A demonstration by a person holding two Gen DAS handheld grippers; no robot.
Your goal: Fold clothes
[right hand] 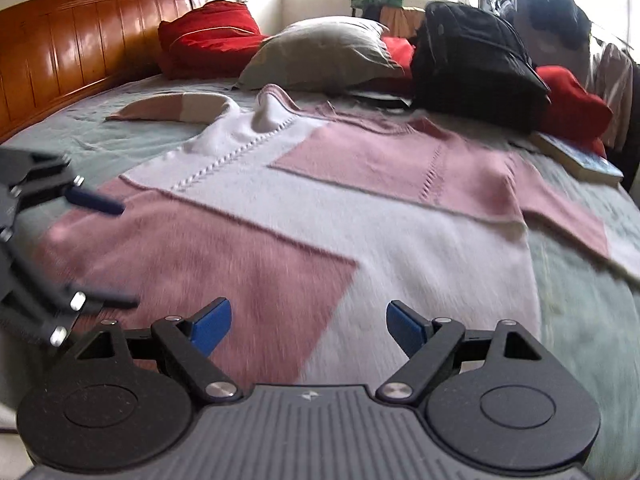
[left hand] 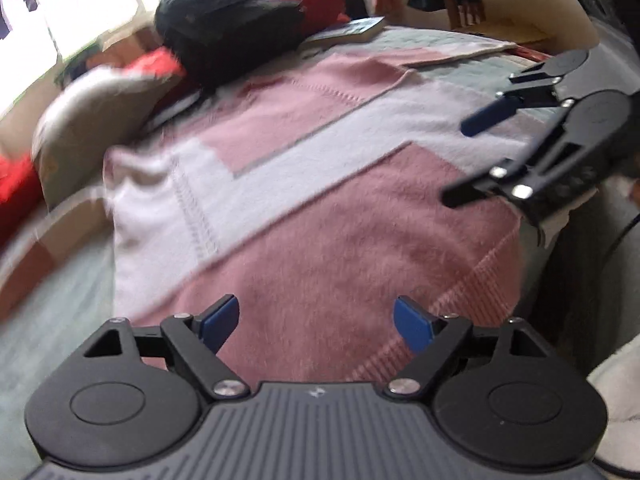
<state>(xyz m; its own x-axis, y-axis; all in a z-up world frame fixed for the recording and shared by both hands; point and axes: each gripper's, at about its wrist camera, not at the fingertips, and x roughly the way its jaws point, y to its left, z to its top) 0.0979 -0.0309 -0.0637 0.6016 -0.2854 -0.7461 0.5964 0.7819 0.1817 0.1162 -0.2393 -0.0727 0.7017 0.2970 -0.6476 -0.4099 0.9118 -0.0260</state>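
A pink and white knitted sweater [left hand: 340, 220] [right hand: 280, 220] lies spread flat on the bed, hem towards me. One sleeve [right hand: 180, 110] stretches out to the far left and the other sleeve [right hand: 568, 224] to the right. My left gripper [left hand: 316, 320] hovers open over the pink hem corner with nothing between its blue pads. It also shows at the left edge of the right wrist view [right hand: 122, 256]. My right gripper [right hand: 308, 324] stands open above the hem where pink meets white, holding nothing. Seen from the left wrist view, the right gripper [left hand: 468, 158] sits at the sweater's right edge.
A green-grey quilt [right hand: 592, 300] covers the bed. Behind the sweater are a black backpack [right hand: 472, 60], a grey pillow [right hand: 320, 52], red cushions [right hand: 212, 36] and a book [right hand: 580, 160]. A wooden headboard [right hand: 72, 40] stands at the far left.
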